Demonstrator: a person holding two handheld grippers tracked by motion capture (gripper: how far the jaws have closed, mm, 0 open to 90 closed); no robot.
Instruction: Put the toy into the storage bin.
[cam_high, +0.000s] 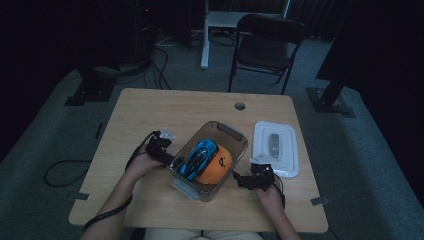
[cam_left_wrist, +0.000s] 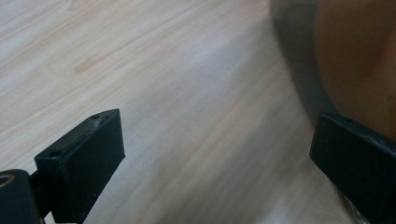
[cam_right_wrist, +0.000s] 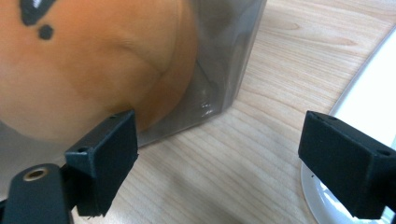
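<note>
1. Near the middle of the bench (cam_high: 150, 107), slightly toward the person's edge: clear plastic container (cam_high: 208, 159), set on a diagonal, latch handles at both short ends, holding an orange plush (cam_high: 216, 165) and a blue toy car (cam_high: 198, 157).
2. Likely light for its bulk; walls rigid but smooth and probably slippery, so pinching a flat wall looks risky. Better purchase judged to be the rim or the grey latch handles at the short ends. Plush soft and yielding; car hard, apt to shift if tipped.
3. Just beside the container, toward the right edge: white lid (cam_high: 275, 148), lying flat, not yet fitted.
4. Left gripper (cam_high: 161, 148) against the container's left long wall, fingers spread wide, clasping nothing. Right gripper (cam_high: 250, 178) off the near right corner of the container, between it and the lid, fingers likewise wide and empty.
5. From the high view: whole layout, both toys, lid position. From the left gripper view: left gripper (cam_left_wrist: 217, 154) over bare wood grain, blurred container wall by the right finger. From the right gripper view: right gripper (cam_right_wrist: 219, 161) facing plush pressed against the clear wall (cam_right_wrist: 224, 56), black markings on it, lid rim (cam_right_wrist: 369, 93) at the right; car hidden.
</note>
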